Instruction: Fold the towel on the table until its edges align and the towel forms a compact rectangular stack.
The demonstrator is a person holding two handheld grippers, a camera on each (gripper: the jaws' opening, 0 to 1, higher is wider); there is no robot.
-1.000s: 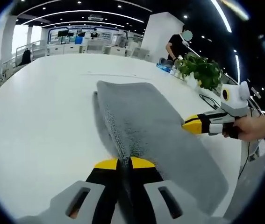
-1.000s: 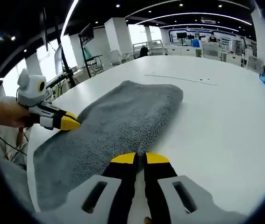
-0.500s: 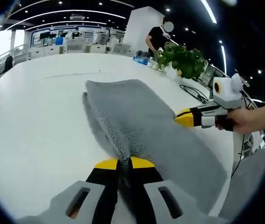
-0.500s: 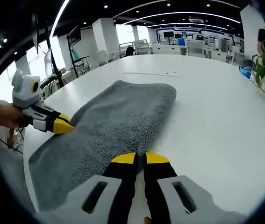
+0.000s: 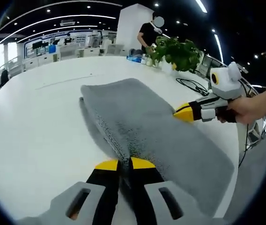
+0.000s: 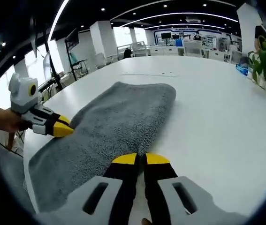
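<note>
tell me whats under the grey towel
The white table lies under the grey towel. A lower towel layer peeks out along its folded edge. Anything else beneath is covered.

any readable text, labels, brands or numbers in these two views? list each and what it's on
No text can be read in either view.
Far wall screens and signs: lit blue and white panels, too small and blurred to read.
Grey terry towel: no tag or label seen.
White table: no markings.
Yellow-tipped left gripper and right gripper: no lettering seen.
</note>
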